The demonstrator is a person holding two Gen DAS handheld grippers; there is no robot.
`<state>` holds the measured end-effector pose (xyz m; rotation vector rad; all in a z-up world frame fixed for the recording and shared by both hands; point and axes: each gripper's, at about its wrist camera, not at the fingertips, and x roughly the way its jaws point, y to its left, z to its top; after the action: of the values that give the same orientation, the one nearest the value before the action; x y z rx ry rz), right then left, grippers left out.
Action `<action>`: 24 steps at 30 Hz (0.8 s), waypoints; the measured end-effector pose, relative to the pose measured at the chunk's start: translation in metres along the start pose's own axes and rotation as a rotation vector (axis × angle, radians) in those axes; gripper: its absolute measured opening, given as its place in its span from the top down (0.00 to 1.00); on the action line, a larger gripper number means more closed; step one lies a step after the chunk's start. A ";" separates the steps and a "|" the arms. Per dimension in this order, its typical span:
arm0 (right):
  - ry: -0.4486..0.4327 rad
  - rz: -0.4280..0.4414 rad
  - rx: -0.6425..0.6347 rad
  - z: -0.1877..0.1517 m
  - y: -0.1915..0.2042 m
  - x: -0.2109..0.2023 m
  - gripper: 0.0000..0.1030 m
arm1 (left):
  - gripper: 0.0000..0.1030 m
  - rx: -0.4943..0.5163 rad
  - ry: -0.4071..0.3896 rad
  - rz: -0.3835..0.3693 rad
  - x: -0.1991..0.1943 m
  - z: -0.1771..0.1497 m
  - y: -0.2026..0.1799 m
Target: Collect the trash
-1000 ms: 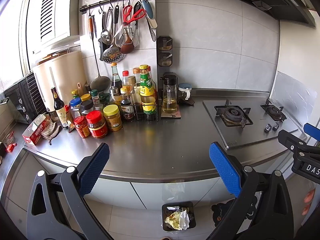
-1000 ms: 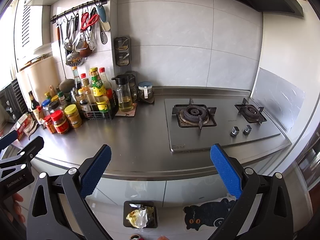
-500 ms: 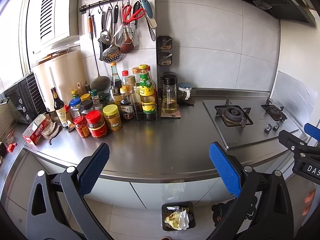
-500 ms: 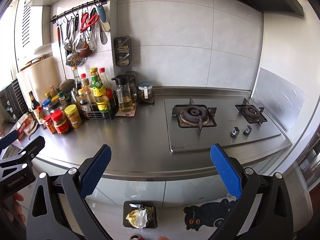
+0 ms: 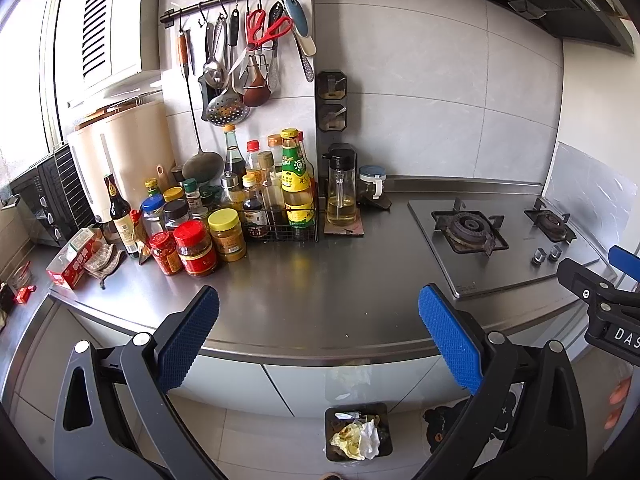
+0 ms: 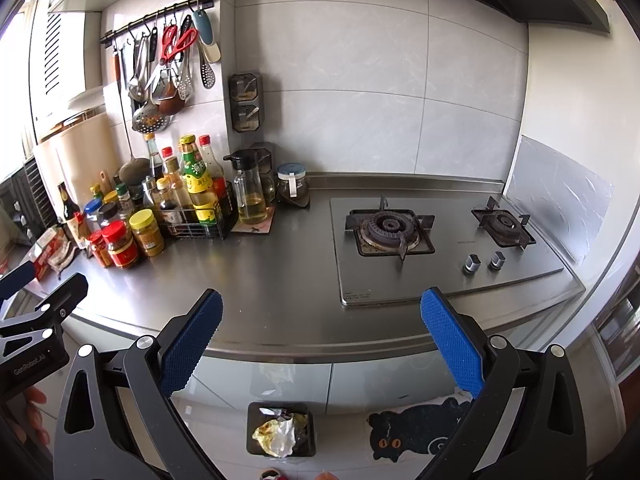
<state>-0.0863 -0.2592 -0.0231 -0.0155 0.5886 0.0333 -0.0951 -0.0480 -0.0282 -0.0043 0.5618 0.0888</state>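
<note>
Counter (image 5: 320, 288), frame centre: steel, unchanged over the last second, no loose litter visible.
Bin (image 5: 358, 432), bottom centre, on floor: holds crumpled trash.
Left gripper (image 5: 318, 340), right gripper (image 6: 320, 340): both spread, empty, unmoved; collection looks finished.

wrist views facing countertop (image 5: 320, 280) (shared), elevated

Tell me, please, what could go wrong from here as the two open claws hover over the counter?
1. The jars and bottles stand packed together at the counter's left; a claw reaching the red box and cloth could topple them.
2. The trash bin on the floor already looks full, so added trash may spill.
3. The left claw and right claw are close together and could collide.
</note>
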 end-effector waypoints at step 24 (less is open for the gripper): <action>0.008 0.001 -0.004 -0.001 0.006 0.002 0.03 | 0.08 -0.001 -0.003 0.006 -0.003 0.001 0.003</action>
<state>-0.0852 -0.2535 -0.0257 -0.0196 0.5961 0.0356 -0.0974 -0.0449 -0.0262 -0.0038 0.5592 0.0949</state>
